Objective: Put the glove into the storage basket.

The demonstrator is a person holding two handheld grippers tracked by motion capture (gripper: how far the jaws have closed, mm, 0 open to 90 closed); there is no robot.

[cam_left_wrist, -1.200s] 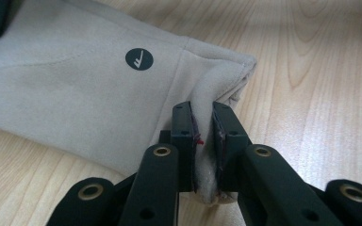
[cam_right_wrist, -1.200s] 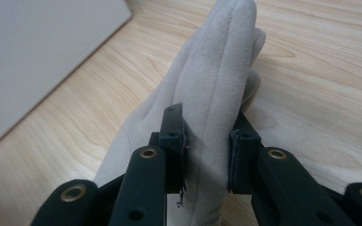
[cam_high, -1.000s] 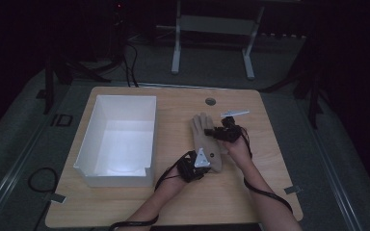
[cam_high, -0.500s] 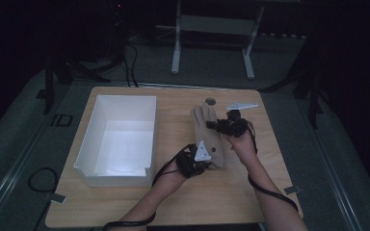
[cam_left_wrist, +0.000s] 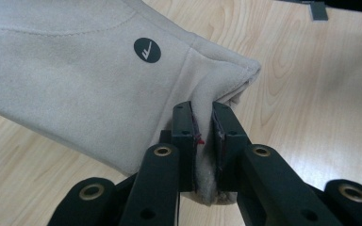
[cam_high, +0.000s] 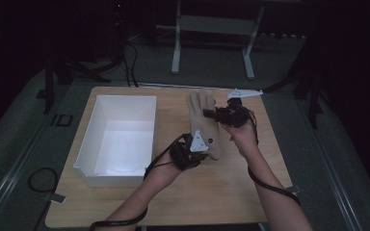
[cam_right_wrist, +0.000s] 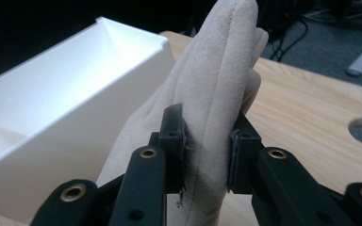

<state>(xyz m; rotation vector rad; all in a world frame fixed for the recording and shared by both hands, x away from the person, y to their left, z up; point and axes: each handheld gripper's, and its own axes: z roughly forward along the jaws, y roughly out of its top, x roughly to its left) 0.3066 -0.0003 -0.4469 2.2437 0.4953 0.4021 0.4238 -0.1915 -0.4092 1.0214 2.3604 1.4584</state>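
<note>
Your right gripper (cam_right_wrist: 206,157) clamps its jaws on the beige glove (cam_right_wrist: 212,108), held above the worktop (cam_right_wrist: 301,113). The white box (cam_right_wrist: 70,113) stands just behind.

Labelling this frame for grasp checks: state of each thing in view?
glove: held off the table, stretched between both tongs
left tongs: shut on the glove's cuff
right tongs: shut on the glove's fingers
white box: upright on the table, open top, empty

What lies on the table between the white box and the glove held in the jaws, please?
Nothing: in the high view, bare wood of the table separates the white box from the glove.
</note>
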